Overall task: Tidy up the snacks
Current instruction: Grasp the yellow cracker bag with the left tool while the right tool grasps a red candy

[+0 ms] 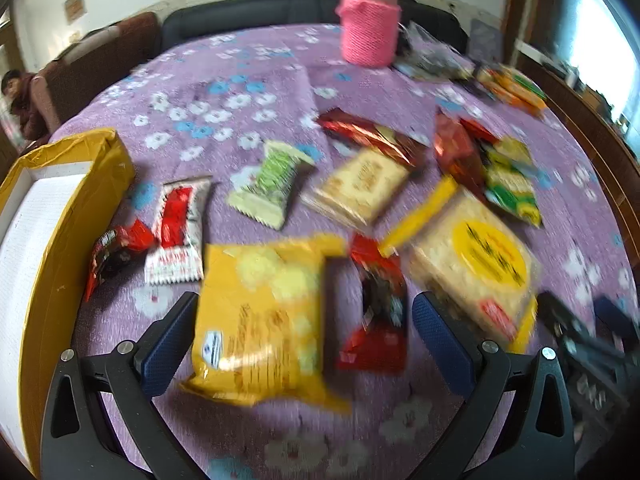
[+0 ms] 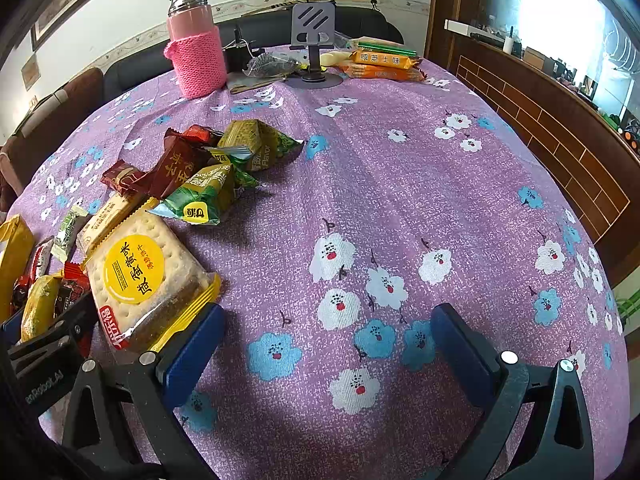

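Observation:
Several snack packets lie on the purple flowered tablecloth (image 2: 400, 184). My left gripper (image 1: 306, 328) is open, its blue pads straddling a yellow snack bag (image 1: 260, 316) and a small red packet (image 1: 378, 308) without closing on them. The view is blurred. A cracker pack with a yellow round label (image 1: 476, 260) lies to the right; it also shows in the right wrist view (image 2: 140, 280). My right gripper (image 2: 328, 344) is open and empty over bare cloth, just right of that cracker pack. Green packets (image 2: 208, 192) and brown packets (image 2: 176, 164) are piled behind it.
A yellow cardboard box (image 1: 52, 216) stands open at the left. A pink knit-sleeved flask (image 2: 196, 48), a phone stand (image 2: 314, 40) and orange biscuit packs (image 2: 380, 62) sit at the far edge. A wood-panelled wall (image 2: 560, 140) runs along the right.

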### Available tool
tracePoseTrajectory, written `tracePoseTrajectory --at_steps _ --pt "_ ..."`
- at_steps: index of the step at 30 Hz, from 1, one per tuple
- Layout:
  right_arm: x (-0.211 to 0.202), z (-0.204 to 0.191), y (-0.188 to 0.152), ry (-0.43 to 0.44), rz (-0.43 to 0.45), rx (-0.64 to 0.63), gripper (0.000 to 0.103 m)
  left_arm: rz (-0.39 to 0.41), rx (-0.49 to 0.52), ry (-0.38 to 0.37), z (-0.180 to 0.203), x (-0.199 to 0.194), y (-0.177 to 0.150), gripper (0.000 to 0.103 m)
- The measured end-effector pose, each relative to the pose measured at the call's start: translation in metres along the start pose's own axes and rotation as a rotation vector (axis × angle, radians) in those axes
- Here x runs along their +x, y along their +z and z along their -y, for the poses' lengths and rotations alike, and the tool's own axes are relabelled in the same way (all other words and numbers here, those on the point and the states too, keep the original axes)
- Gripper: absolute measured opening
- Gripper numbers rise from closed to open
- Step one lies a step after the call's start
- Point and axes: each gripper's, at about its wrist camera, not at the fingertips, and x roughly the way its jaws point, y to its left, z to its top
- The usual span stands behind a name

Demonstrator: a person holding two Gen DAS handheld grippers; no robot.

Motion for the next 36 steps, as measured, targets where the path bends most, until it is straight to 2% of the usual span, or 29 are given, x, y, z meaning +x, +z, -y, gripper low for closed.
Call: tracePoseTrajectory --at_steps 1,5,7,10,12,14,15,16,18,20,22,23,25,26,27,28,30,32,36 --pt "0.0 0.0 -0.001 0.003 -0.005 0.003 0.103 -0.023 0.016 -0.015 0.001 -0.002 -0.001 0.103" --pt "0.0 0.004 0.006 0.024 -0.073 -0.026 0.103 -0.032 0.054 -0.037 0.004 -0.006 -0.007 0.103" --pt "-0.01 0.012 0.004 0.043 -0.067 -0.045 0.103 -0.041 0.088 -0.066 0.004 -0.009 -0.011 0.103" --pt "-0.01 0.012 0.001 0.064 -0.072 -0.082 0.103 -0.049 0.052 -0.136 -0.008 -0.024 -0.017 0.099" --pt "-0.013 0.009 -0.003 0.075 -0.081 -0.105 0.103 0.029 0.051 -0.139 -0.018 -0.051 -0.021 0.097" --pt "-0.013 0.007 -0.005 0.079 -0.081 -0.11 0.097 0.171 0.067 -0.112 -0.031 -0.091 -0.026 0.097" --pt "-0.017 0.008 -0.005 0.096 -0.072 -0.107 0.093 0.264 0.064 -0.102 -0.041 -0.119 -0.03 0.097" --pt "-0.024 0.009 -0.004 0.124 -0.051 -0.105 0.091 0.324 0.056 -0.1 -0.049 -0.137 -0.033 0.097" --pt "-0.045 0.006 -0.004 0.174 0.03 -0.126 0.091 0.432 0.04 -0.104 -0.068 -0.169 -0.036 0.103" --pt "-0.069 -0.002 -0.004 0.224 0.151 -0.163 0.092 0.491 0.019 -0.106 -0.09 -0.187 -0.039 0.103" --pt "-0.083 -0.015 -0.005 0.318 0.212 -0.2 0.094 0.452 -0.013 -0.082 -0.106 -0.184 -0.033 0.103" --pt "-0.085 -0.023 -0.002 0.348 0.197 -0.221 0.093 0.42 -0.023 -0.071 -0.112 -0.177 -0.029 0.103" --pt "-0.083 -0.047 0.0 0.443 0.13 -0.266 0.089 0.391 -0.044 -0.107 -0.121 -0.168 -0.031 0.1" --pt "-0.081 -0.059 0.0 0.504 0.098 -0.274 0.086 0.371 -0.053 -0.133 -0.124 -0.163 -0.031 0.09" --pt "-0.076 -0.071 0.0 0.533 0.063 -0.281 0.077 0.348 -0.055 -0.16 -0.124 -0.158 -0.032 0.076" --pt "-0.072 -0.08 -0.002 0.541 0.033 -0.286 0.066 0.319 -0.06 -0.193 -0.125 -0.151 -0.031 0.072" --pt "-0.058 -0.099 -0.002 0.545 -0.019 -0.283 0.057 0.286 -0.076 -0.214 -0.123 -0.141 -0.03 0.072" --pt "-0.044 -0.115 -0.002 0.499 -0.04 -0.27 0.057 0.265 -0.083 -0.227 -0.12 -0.136 -0.032 0.072" --pt "-0.019 -0.129 -0.003 0.446 -0.087 -0.245 0.048 0.183 -0.128 -0.293 -0.118 -0.115 -0.028 0.072"
